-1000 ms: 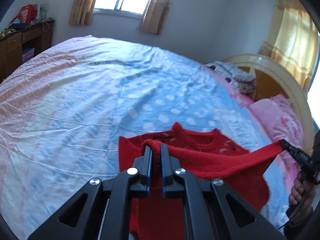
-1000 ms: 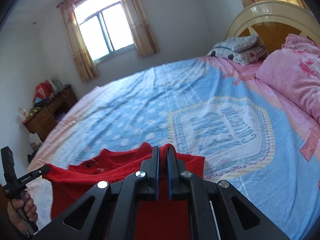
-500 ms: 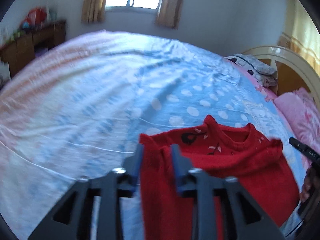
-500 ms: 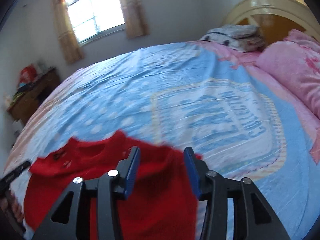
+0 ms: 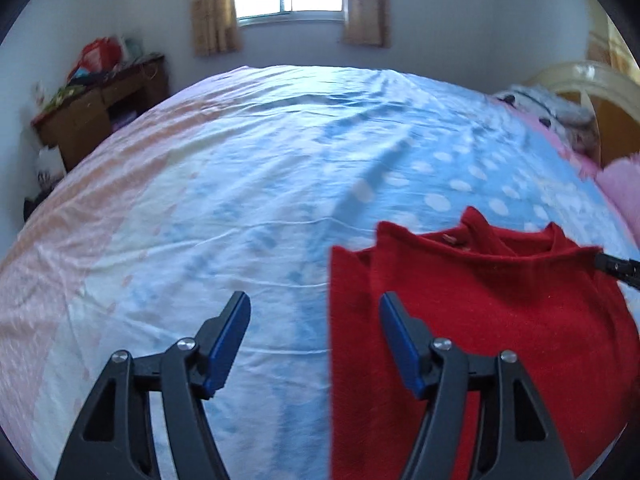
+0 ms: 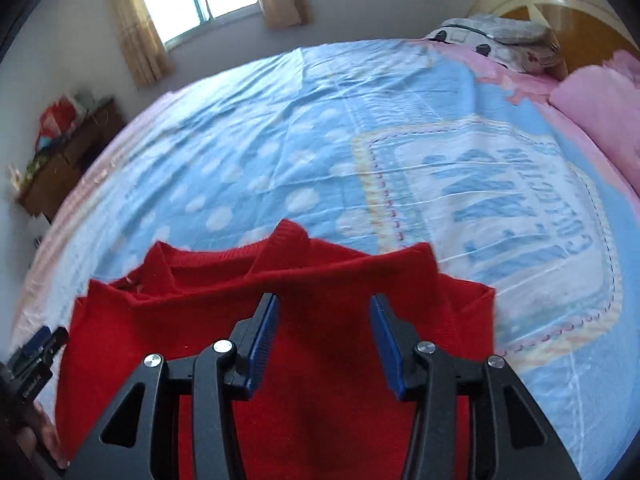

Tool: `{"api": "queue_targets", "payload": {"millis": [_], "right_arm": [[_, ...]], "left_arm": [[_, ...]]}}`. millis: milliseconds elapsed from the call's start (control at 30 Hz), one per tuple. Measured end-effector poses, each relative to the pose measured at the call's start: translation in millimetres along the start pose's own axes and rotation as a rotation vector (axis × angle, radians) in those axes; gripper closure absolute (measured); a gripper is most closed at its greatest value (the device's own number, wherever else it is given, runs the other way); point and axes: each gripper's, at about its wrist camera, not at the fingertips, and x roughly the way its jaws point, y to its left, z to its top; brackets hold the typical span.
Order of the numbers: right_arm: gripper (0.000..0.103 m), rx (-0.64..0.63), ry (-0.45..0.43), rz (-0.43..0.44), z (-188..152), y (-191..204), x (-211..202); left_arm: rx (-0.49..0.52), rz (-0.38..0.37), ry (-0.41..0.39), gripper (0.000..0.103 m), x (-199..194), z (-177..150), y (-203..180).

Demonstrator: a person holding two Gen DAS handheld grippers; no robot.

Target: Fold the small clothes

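Red knit sweater [image 6: 320, 320] lay folded near the bed sheet's [image 5: 240, 200] near edge; left gripper [image 5: 314, 320] and right gripper [image 6: 324, 322] had just opened their jaws, holding nothing.

Sweater bottom: we lose the red sweater [image 6: 320, 360] at 6 o'clock, behind the right gripper [image 6: 324, 336].
Desk clutter: the things on the desk [image 5: 96, 108] at 10 o'clock blur together.
Headboard: the headboard [image 5: 592, 80] is cut at 3 o'clock.

Fuzzy knit sweater [image 5: 500, 312], smooth cotton sheet [image 5: 240, 200]

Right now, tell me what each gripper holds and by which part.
Nothing. The left gripper and right gripper have just opened; the red sweater lies released on the bed.
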Motion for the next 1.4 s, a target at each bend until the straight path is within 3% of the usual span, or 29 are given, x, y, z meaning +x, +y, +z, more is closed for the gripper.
{"api": "queue_targets", "payload": {"millis": [167, 300, 400, 500, 667, 867, 1000, 1067, 1200, 1400], "right_arm": [[0.053, -0.056, 0.01, 0.016, -34.9, -13.9, -25.4], [0.053, -0.074, 0.013, 0.035, -68.2, -29.3, -49.7], [0.052, -0.091, -0.009, 0.033, -91.3, -37.9, -71.1], [0.052, -0.079, -0.045, 0.012, -106.4, -47.7, -88.8], [0.052, -0.073, 0.015, 0.012, -125.5, -58.5, -81.6], [0.052, -0.086, 0.048, -0.015, -135.5, -59.3, -80.0], [0.052, -0.095, -0.057, -0.081, -127.4, -50.2, -101.2], [0.052, -0.111, -0.094, -0.045, -123.9, -38.1, -107.3], [0.052, -0.15, -0.072, 0.031, -125.6, -19.3, -92.8], [0.052, -0.219, -0.061, -0.023, -143.5, -8.2, -77.2]], "left_arm": [[-0.001, 0.012, -0.031, 0.033, -22.9, -21.2, 21.5], [-0.017, -0.029, -0.02, 0.033, -36.7, -37.9, 29.3], [-0.003, -0.063, -0.026, 0.033, -48.6, -52.3, 22.3], [0.022, -0.075, -0.045, 0.026, -57.6, -63.8, 11.4], [0.094, -0.049, -0.047, 0.024, -54.9, -74.5, -6.8], [0.092, -0.026, -0.029, 0.013, -45.9, -84.5, -4.8], [0.066, -0.047, -0.03, 0.011, -46.9, -86.6, 0.9], [0.059, -0.043, -0.027, 0.009, -45.2, -86.4, 0.7], [0.063, -0.027, -0.023, 0.005, -43.5, -86.8, -1.6], [0.058, -0.031, -0.009, 0.0, -41.4, -88.1, 0.2]]}}
